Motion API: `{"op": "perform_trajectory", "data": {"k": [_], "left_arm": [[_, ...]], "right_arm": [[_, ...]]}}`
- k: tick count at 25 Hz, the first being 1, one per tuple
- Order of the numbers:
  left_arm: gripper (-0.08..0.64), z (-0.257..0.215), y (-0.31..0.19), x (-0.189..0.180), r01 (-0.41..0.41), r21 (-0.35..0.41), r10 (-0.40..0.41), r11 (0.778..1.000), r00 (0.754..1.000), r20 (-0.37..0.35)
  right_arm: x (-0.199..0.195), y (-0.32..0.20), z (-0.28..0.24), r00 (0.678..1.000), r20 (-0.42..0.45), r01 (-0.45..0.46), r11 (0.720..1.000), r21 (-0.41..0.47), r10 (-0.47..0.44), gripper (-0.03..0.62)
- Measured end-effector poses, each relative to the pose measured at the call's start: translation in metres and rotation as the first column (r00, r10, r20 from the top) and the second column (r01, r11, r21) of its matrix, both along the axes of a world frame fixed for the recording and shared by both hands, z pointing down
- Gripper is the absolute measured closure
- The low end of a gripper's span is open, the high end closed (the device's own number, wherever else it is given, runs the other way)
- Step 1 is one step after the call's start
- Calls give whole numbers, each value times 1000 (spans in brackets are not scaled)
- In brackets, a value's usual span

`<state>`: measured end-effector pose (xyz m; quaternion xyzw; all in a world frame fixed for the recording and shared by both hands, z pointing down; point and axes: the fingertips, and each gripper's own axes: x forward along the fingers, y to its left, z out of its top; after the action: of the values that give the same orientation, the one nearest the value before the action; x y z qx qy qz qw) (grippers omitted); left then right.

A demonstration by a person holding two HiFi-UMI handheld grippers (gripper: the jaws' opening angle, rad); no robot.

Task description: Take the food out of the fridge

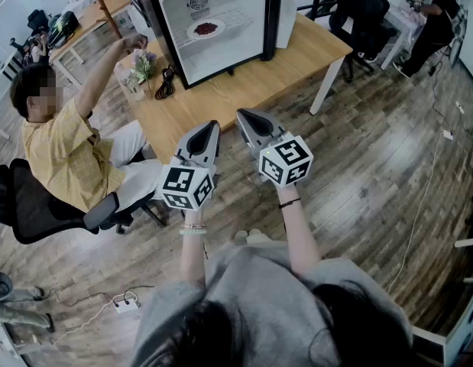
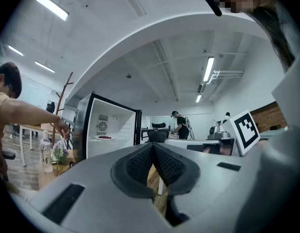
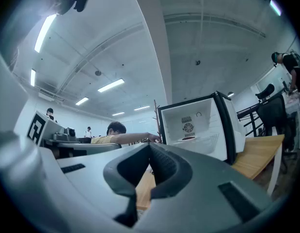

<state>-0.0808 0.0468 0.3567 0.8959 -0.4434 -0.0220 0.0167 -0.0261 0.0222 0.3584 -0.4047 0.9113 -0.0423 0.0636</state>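
A small black fridge (image 1: pixel 221 21) stands open on a wooden table (image 1: pixel 251 82), its white inside facing me. On its wire shelf lies a white plate of dark red food (image 1: pixel 206 28), also seen in the left gripper view (image 2: pixel 104 137) and the right gripper view (image 3: pixel 188 138). My left gripper (image 1: pixel 213 125) and right gripper (image 1: pixel 241 114) are held side by side in front of the table, well short of the fridge. Both are shut, pads together, with nothing between them.
A seated person in a yellow shirt (image 1: pixel 56 147) reaches an arm to the table's left end, beside a small vase of flowers (image 1: pixel 138 71) and a black cable (image 1: pixel 166 82). The fridge door (image 1: pixel 286 10) stands open at the right. Office chairs (image 1: pixel 358 14) and another person stand behind.
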Motion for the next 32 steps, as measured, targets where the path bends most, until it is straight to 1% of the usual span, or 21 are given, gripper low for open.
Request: {"op": "perform_trajectory", "data": {"k": [16, 20, 24, 28, 32], "left_arm": [[552, -1, -1, 10, 4, 2, -4, 1000, 1000, 5], [552, 1, -2, 13, 7, -5, -7, 1000, 1000, 1], [552, 4, -3, 18, 21, -10, -21, 1000, 1000, -1], [552, 4, -2, 25, 30, -13, -30, 999, 1000, 1], [552, 12, -4, 22, 46, -32, -46, 998, 999, 5]], "right_arm": [[13, -1, 0, 1000, 7, -1, 1000, 4, 1, 583], [20, -1, -1, 1000, 23, -2, 1000, -7, 2, 583], [31, 0, 0, 1000, 17, -3, 1000, -8, 3, 583], [46, 0, 1, 999, 40, -14, 1000, -16, 15, 583], [44, -4, 8, 999, 47, 5, 999, -34, -4, 583]]}}
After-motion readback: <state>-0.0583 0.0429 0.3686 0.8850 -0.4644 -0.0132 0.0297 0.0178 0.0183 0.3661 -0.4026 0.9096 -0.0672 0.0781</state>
